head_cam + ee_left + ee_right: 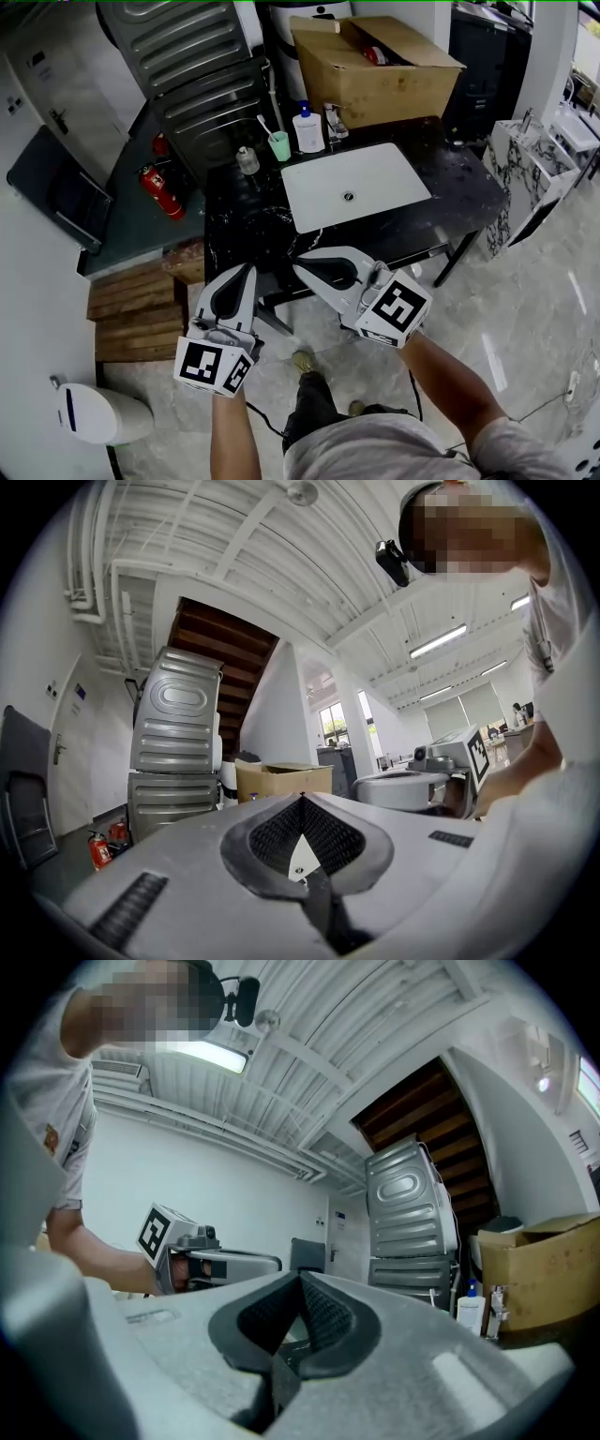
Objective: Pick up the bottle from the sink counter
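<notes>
sink counter bears the bottle; left gripper and right gripper closed.

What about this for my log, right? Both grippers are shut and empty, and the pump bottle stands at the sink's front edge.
Wrong only on place: the head view shows the pump bottle standing at the back edge of the sink. The rest holds.

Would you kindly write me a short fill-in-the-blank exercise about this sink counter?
The white bottle has a ___ pump top.
The toothbrush stands in a ___ cup.
The left gripper and the right gripper both have their jaws ___, holding nothing.
Missing words: blue; green; shut.
</notes>
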Motion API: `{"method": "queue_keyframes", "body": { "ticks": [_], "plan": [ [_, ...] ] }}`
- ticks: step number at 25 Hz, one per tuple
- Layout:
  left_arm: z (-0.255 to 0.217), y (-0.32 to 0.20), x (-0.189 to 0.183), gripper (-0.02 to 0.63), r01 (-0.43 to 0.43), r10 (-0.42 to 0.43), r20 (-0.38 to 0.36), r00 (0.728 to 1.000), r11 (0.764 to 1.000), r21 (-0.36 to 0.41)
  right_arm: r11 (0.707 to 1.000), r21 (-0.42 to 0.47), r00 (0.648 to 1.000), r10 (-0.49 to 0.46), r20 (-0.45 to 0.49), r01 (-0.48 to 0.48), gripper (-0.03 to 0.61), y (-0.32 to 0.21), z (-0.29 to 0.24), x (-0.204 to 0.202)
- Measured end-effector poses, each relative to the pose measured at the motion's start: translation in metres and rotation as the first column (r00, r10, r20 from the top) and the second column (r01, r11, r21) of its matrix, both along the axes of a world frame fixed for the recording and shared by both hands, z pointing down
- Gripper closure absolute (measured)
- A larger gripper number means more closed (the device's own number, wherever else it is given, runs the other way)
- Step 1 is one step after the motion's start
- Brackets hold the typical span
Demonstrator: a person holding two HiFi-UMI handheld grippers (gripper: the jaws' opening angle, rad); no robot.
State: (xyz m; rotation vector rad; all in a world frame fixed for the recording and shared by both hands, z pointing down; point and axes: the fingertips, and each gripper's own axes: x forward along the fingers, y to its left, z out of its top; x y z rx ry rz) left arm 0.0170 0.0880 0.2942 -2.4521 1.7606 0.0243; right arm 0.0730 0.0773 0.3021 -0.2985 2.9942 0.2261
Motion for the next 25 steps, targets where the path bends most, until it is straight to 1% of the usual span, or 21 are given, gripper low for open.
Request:
{"method": "queue_keyframes", "body": {
  "ticks": [7, 18, 25],
  "plan": [
    [0.001, -0.066, -0.053, 0.612, -0.013, 0.013, -0.003, 1.0, 1.0, 0.014, 0.999, 0.015, 0.999, 0.033, -0.012, -0.033, 0.578, -0.063, 0.002, -0.044],
    [0.004, -0.191, -0.149, 0.612, -0.074, 0.074, 0.011, 0.997, 0.997, -0.009, 0.995, -0.012, 0.994, 0.1, -0.049, -0.101, 0.578, -0.179, 0.008, -0.138],
    [0.012, -0.256, -0.195, 0.611, -0.11, 0.111, 0.016, 0.994, 0.994, -0.025, 0.99, -0.021, 0.987, 0.141, -0.073, -0.143, 0.578, -0.238, 0.012, -0.183]
  ]
}}
